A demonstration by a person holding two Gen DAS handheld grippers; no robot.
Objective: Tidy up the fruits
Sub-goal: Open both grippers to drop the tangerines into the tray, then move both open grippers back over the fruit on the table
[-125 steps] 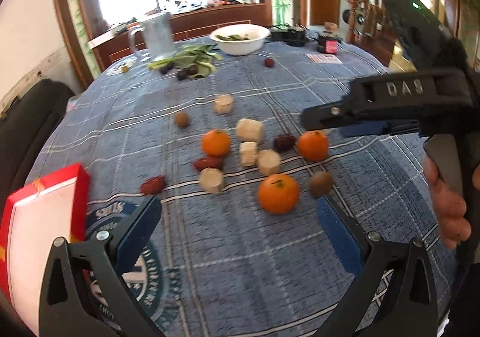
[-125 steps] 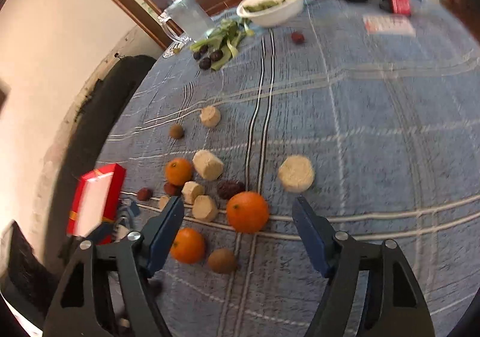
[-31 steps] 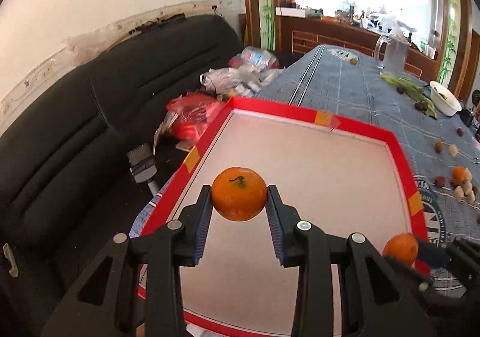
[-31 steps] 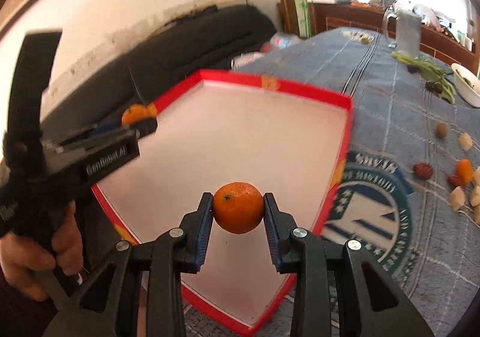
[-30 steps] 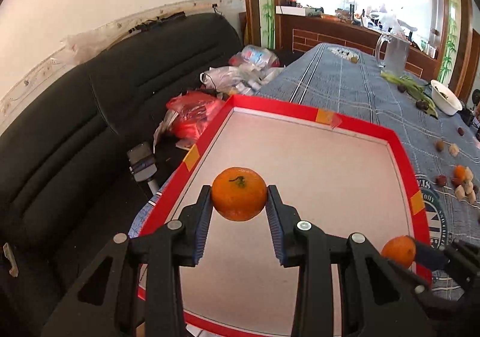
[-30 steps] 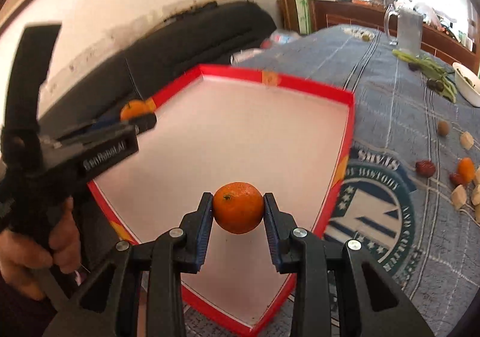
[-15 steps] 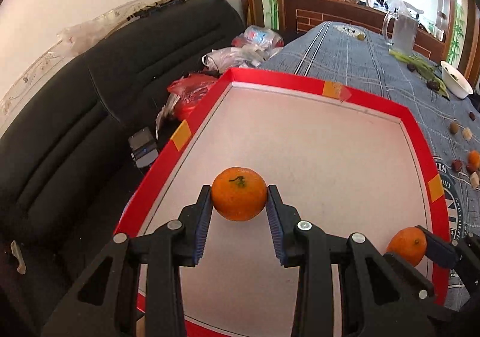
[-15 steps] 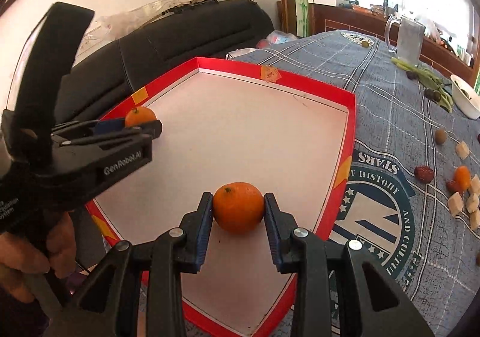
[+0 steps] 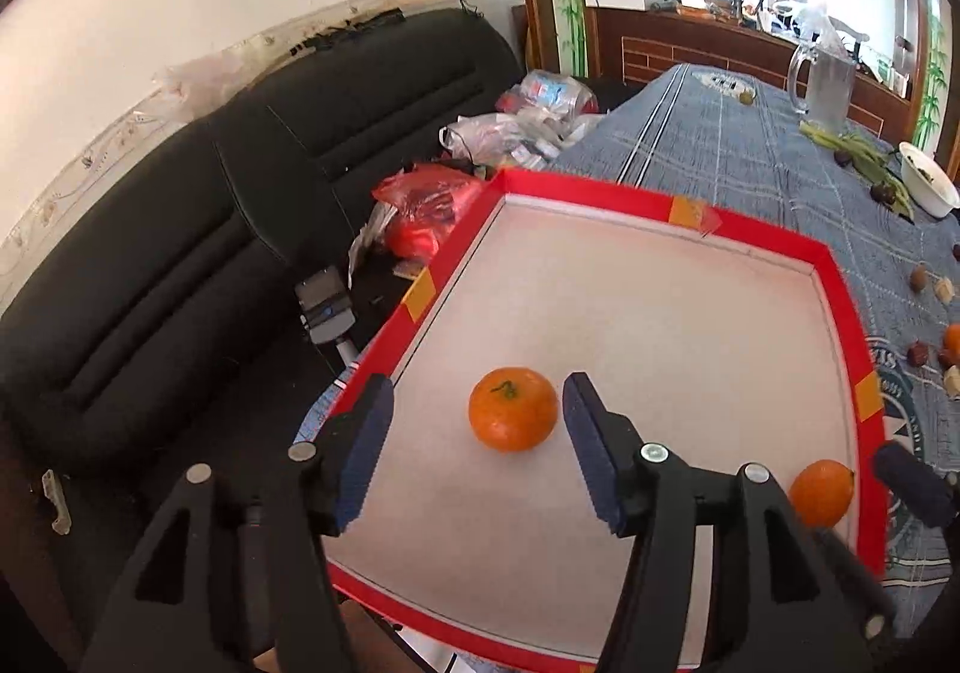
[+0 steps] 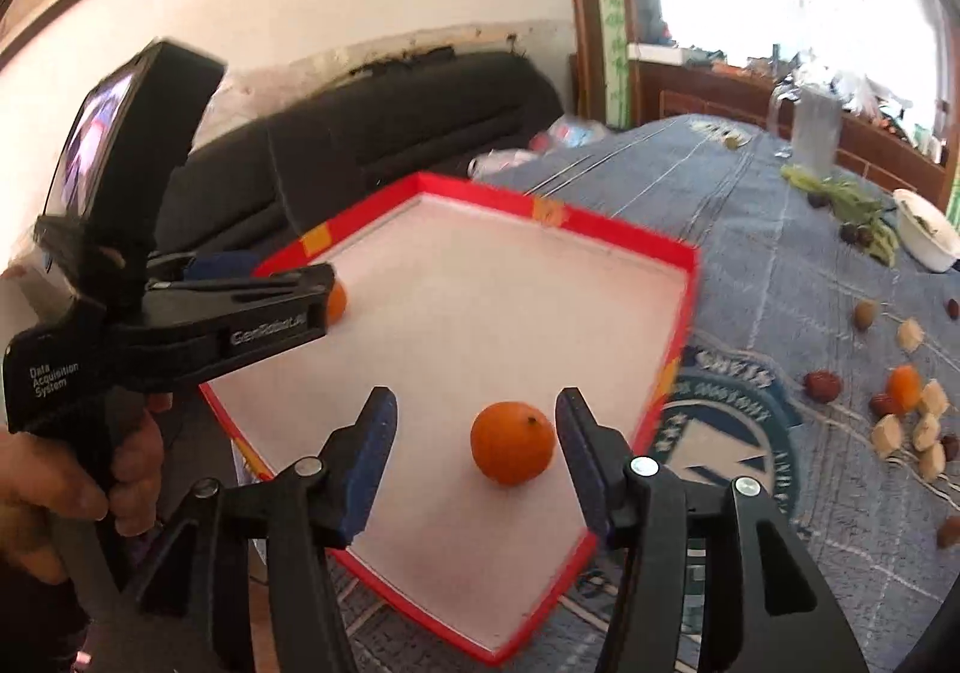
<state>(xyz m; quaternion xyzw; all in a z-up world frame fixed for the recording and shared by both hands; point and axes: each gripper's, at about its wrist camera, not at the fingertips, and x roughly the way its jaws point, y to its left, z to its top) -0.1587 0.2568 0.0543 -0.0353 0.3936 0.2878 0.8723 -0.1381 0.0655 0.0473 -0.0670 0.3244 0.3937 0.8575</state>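
A red-rimmed tray (image 9: 842,307) with a white floor lies on the table's near corner; it also shows in the right wrist view (image 10: 681,337). My left gripper (image 9: 474,442) is open, its jaws either side of an orange (image 9: 513,417) lying on the tray floor. My right gripper (image 10: 474,454) is open around a second orange (image 10: 511,451) resting on the tray; this orange shows in the left wrist view (image 9: 821,493) near the tray's right rim. The left gripper's orange (image 10: 336,301) peeks out behind the left tool in the right wrist view.
More fruit lies on the blue checked tablecloth (image 10: 780,253) to the right: an orange (image 10: 904,386), pale cut pieces (image 10: 888,432), dark dates (image 10: 823,385). A white bowl (image 10: 927,236) and glass jug (image 10: 813,133) stand far back. A black sofa (image 9: 180,229) with bags runs along the left.
Both grippers have opened and let go of their oranges, which now rest on the tray floor. Half a second ago each was still clamped on its orange just above the tray.
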